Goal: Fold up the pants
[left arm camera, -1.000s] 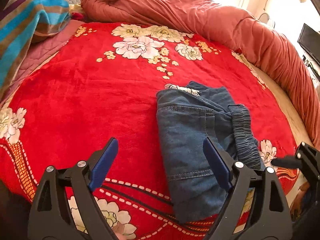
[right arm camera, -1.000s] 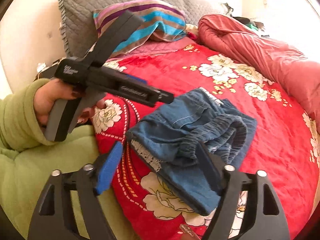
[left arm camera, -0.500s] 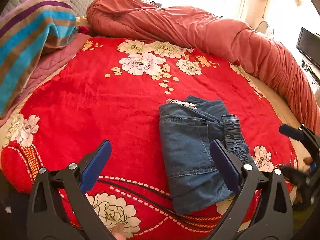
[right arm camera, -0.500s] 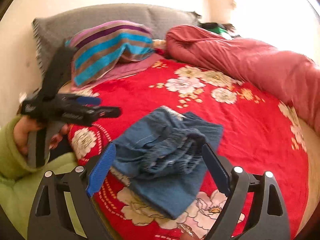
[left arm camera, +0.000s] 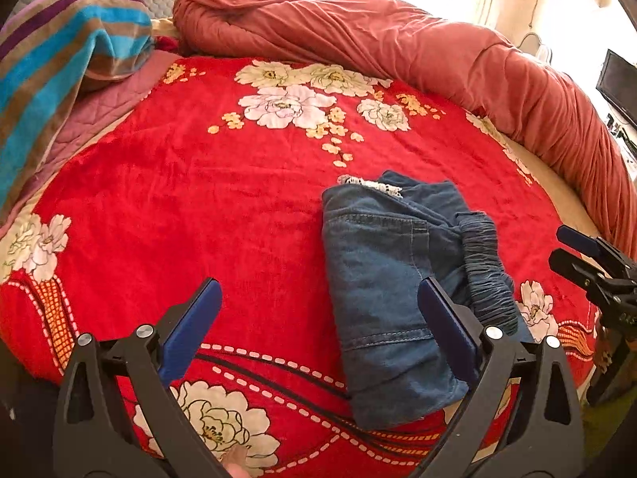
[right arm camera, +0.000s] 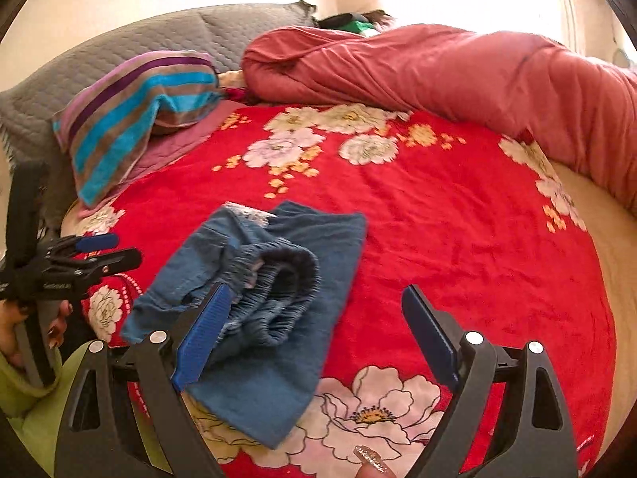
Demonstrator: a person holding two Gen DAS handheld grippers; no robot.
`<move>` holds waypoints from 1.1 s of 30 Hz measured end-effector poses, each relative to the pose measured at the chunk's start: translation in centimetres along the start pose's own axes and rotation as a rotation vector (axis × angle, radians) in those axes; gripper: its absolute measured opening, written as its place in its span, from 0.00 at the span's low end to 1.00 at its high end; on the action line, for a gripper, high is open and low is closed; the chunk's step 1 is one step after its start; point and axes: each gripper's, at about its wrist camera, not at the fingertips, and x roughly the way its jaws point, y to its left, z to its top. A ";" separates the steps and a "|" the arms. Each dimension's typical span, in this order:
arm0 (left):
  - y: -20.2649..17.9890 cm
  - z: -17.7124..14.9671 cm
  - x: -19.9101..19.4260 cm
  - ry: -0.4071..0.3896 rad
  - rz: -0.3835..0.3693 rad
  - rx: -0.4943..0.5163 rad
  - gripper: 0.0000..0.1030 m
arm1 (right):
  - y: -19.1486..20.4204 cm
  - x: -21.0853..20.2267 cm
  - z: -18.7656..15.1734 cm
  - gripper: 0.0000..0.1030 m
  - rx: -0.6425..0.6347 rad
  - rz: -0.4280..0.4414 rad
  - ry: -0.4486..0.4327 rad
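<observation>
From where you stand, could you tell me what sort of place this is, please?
Most likely a bedroom: the folded pants lie on a bed under a red floral blanket, with a striped pillow and rolled quilt beyond.

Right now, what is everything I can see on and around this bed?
pants: one, blue denim, folded, on the red blanket, near its front edge
lace trim: one strip, white, at the pants' far end
blanket: one, red with white flowers, covering the bed
quilt: one, rust red, rolled along the far and right side
striped towel: one, blue, brown and purple, back left
pillow: one, grey quilted, at the headboard
screen: one, dark, far right
sleeve: one, green, on the left arm
left gripper: one, black, blue fingers open, empty
right gripper: one, black, blue fingers open, empty
</observation>
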 end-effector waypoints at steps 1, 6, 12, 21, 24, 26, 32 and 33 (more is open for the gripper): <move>0.0 -0.1 0.2 0.005 -0.001 -0.001 0.90 | -0.3 0.3 -0.2 0.84 0.012 -0.007 0.008; -0.3 -0.5 1.3 0.038 -0.011 0.001 0.90 | -1.2 1.6 -0.8 0.83 0.047 -0.006 0.051; -0.5 -0.9 2.6 0.076 -0.031 -0.001 0.90 | -1.4 3.3 -1.0 0.71 0.070 0.032 0.093; -0.9 -0.8 4.1 0.112 -0.052 0.001 0.90 | -1.8 6.8 -0.2 0.65 0.093 0.083 0.178; -1.3 -0.6 4.8 0.124 -0.066 0.007 0.90 | -1.7 8.3 -0.3 0.65 0.097 0.123 0.222; -1.6 -0.4 5.5 0.142 -0.079 0.008 0.89 | -1.6 9.1 -0.5 0.65 0.102 0.137 0.244; -2.2 0.1 7.3 0.172 -0.107 0.025 0.89 | -2.0 10.1 -0.7 0.65 0.126 0.193 0.254; -2.2 0.1 7.5 0.177 -0.110 0.023 0.86 | -2.0 10.2 -0.7 0.65 0.123 0.198 0.252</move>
